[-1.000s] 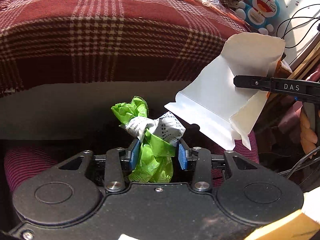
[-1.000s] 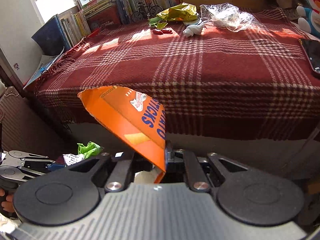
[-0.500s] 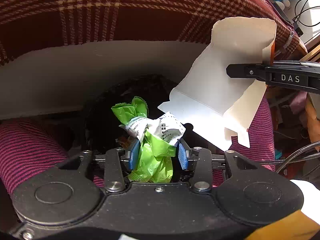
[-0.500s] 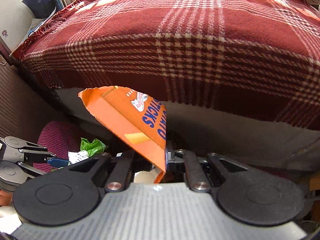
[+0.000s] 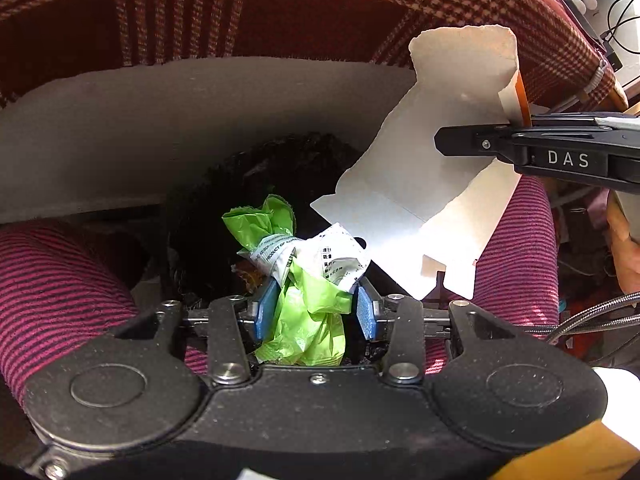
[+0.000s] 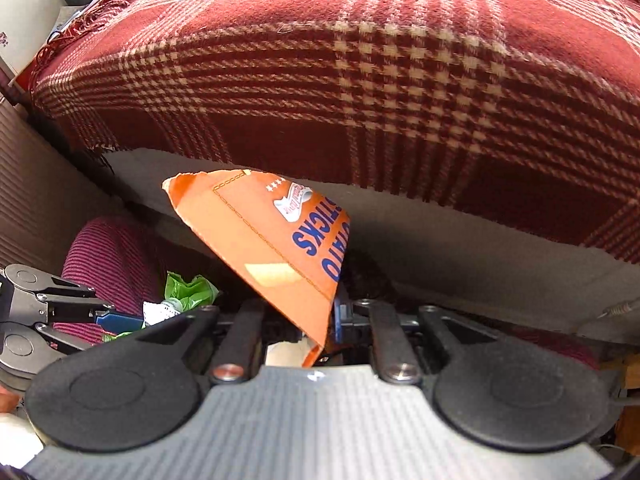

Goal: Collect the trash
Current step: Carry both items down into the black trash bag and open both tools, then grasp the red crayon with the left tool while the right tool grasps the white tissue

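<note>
Crumpled green-and-white wrapper [image 5: 308, 280] clamped between the blue pads [image 5: 366, 314] of the left gripper [image 5: 316, 312], jaws partly closed around it, held just above the dark mouth of a black bin bag [image 5: 224, 208]. Beside it, a torn orange snack box [image 6: 272, 240], white inside, gripped at its lower corner in the right gripper [image 6: 298, 316], jaws narrow and just easing apart with the cardboard between them. Either side of the bag, legs in striped magenta trousers [image 5: 60, 280]; beyond, a red plaid blanket [image 6: 400, 80] draped over a pale edge.
</note>
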Demonstrator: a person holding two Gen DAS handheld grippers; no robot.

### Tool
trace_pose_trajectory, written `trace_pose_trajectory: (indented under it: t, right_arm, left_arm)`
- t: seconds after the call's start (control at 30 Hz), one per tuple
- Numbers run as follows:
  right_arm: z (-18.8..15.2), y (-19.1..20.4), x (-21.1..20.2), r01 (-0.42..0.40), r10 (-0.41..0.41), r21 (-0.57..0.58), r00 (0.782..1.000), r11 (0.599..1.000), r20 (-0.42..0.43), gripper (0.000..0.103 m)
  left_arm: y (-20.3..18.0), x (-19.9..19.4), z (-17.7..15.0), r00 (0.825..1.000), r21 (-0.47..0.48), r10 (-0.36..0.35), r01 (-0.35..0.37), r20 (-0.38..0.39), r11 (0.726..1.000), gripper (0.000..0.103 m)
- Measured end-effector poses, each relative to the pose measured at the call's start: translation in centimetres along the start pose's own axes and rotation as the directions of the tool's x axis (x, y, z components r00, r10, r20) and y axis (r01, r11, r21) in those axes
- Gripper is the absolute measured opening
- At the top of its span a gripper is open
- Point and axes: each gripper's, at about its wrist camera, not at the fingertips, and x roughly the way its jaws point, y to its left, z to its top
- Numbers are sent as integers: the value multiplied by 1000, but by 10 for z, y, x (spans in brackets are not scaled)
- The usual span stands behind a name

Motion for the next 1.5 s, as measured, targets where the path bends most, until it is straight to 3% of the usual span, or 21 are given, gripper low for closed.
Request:
trace_pose_trajectory:
  t: [0.2, 0.33, 0.63, 1.1, 1.33, 1.5]
  right_arm:
    - [2, 2, 4, -14, 14, -7, 1000, 1000, -14, 23]
    - [2, 1, 6, -22, 22, -4, 1000, 1000, -20, 41]
    - [2, 2, 7, -31, 31, -7, 999, 999, -23, 48]
    - [1, 1, 5, -39, 39, -5, 999, 999, -18, 51]
    - [14, -2, -22, -88, 89, -28, 995, 996, 53, 57]
    - [29, -7, -62, -135, 143, -62, 977, 989, 157, 64]
  left_arm:
    - [0, 0, 1, 1000, 4, 0, 0, -6, 1000, 39]
    - [1, 4, 0, 1000, 4, 0, 0, -6, 1000, 39]
    - [1, 7, 2, 1000, 9, 3, -3, -13, 1000, 42]
    - [-2, 2, 3, 1000, 12, -10, 9, 22, 1000, 64]
    - [-12, -30, 15, 992, 57, -28, 21, 120, 998, 67]
    - [-24, -73, 31, 968, 128, -53, 22, 246, 992, 74]
